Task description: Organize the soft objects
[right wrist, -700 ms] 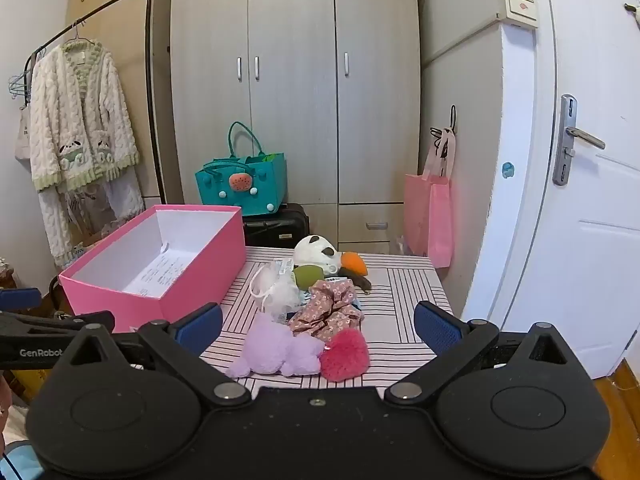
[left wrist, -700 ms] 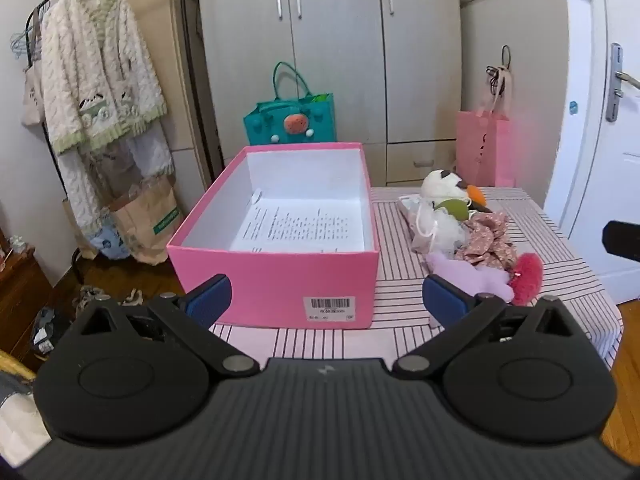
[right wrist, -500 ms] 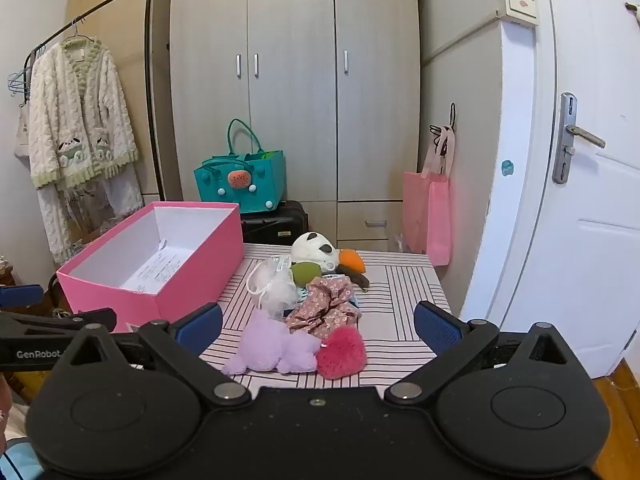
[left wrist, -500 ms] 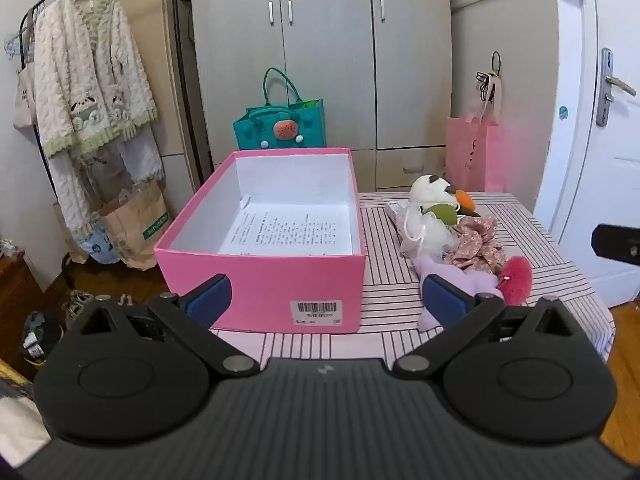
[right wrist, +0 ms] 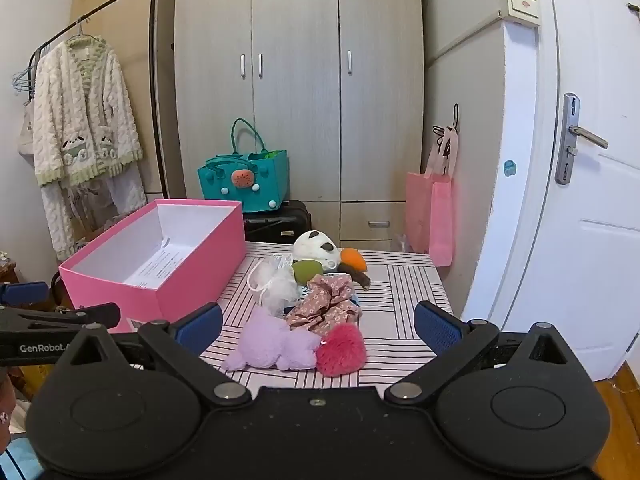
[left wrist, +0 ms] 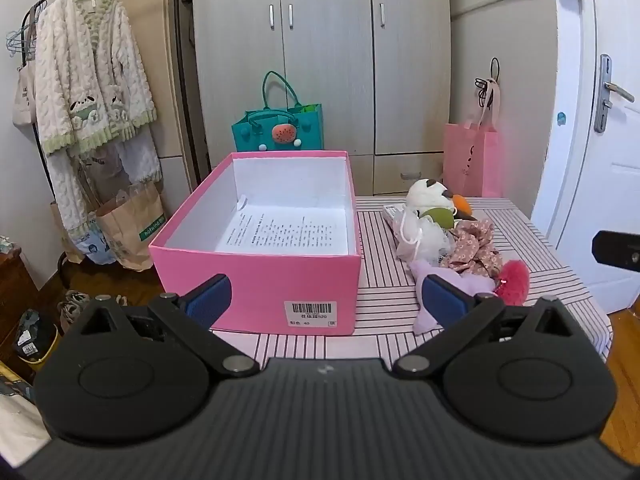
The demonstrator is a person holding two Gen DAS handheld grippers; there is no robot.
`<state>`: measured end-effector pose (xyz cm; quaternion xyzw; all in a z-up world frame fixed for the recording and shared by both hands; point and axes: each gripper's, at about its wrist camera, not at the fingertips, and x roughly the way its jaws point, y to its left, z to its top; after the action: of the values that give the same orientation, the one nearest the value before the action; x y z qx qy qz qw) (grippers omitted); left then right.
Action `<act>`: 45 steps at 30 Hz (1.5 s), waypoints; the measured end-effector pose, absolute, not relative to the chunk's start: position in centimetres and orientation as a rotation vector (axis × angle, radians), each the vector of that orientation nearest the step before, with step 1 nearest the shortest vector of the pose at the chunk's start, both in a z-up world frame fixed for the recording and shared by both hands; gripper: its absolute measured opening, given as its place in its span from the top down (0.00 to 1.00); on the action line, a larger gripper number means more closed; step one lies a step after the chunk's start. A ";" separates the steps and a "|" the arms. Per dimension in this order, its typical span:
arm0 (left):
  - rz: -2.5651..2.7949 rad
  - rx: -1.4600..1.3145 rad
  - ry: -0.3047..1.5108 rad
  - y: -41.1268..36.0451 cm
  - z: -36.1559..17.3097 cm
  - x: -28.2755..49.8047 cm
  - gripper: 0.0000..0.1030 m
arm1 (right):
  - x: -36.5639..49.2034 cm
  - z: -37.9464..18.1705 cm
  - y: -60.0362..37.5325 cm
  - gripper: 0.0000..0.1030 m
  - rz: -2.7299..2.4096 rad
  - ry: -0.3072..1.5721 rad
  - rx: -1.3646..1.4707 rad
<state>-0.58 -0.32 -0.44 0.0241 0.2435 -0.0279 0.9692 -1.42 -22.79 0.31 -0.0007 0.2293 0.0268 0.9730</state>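
An open pink box (left wrist: pixel 256 268) (right wrist: pixel 168 276) with a printed sheet inside stands on the striped table (left wrist: pixel 384 292) (right wrist: pixel 400 292). Right of it lies a heap of soft things: a lilac plush (right wrist: pixel 272 346) (left wrist: pixel 476 284), a red-pink pompom (right wrist: pixel 342 354) (left wrist: pixel 514 282), a floral cloth (right wrist: pixel 326 306) (left wrist: pixel 474 242), a white mesh pouf (right wrist: pixel 276 286) (left wrist: pixel 422 234), a green ball (right wrist: pixel 306 272) and a panda plush (right wrist: pixel 316 246) (left wrist: pixel 428 194). My left gripper (left wrist: pixel 326 300) is open and empty before the box. My right gripper (right wrist: pixel 318 328) is open and empty before the heap.
A teal bag (right wrist: pixel 244 184) sits on a black case behind the table, before a wardrobe (right wrist: pixel 298 80). A pink bag (right wrist: pixel 434 216) hangs at the right by a white door (right wrist: pixel 592 200). A clothes rack (left wrist: pixel 86 88) with a robe stands left.
Both grippers have drawn back and risen a little from the table, so the box and heap look smaller. Both stay open and empty.
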 end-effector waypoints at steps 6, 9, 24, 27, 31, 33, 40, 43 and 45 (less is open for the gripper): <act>-0.037 0.049 0.473 -0.5 -0.5 -1.1 0.00 | -1.5 0.4 -22.8 0.00 0.068 0.461 -0.006; -0.027 0.040 0.464 -0.5 -0.5 -1.4 0.00 | -1.3 0.2 -22.9 0.00 0.071 0.465 -0.002; -0.033 0.032 0.461 -0.3 -0.6 -1.6 0.00 | -0.5 -0.6 -23.0 0.00 0.047 0.496 0.049; -0.028 0.030 0.467 -0.3 -0.6 -1.3 0.00 | -0.6 -0.6 -23.0 0.00 0.044 0.494 0.047; -0.028 0.032 0.454 -0.3 -0.6 -1.5 0.00 | -0.5 -0.6 -22.9 0.00 0.050 0.492 0.048; -0.024 0.029 0.449 -0.4 -0.6 -1.6 0.00 | -0.5 -0.6 -22.8 0.00 0.052 0.489 0.054; -0.032 0.041 0.453 -0.6 -0.7 -1.5 0.00 | -0.5 -0.9 -22.4 0.00 0.062 0.486 0.038; -0.022 0.045 0.451 -0.7 -0.8 -1.4 0.00 | -0.5 -0.9 -22.4 0.00 0.062 0.487 0.037; 0.000 0.052 0.453 -0.8 -1.0 -1.1 0.00 | -0.5 -1.0 -22.4 0.00 0.061 0.491 0.036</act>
<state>-1.07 -0.84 -1.04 0.0256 0.2248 0.0000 0.9741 -0.48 -22.42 -0.99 0.0178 0.2430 0.0303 0.9694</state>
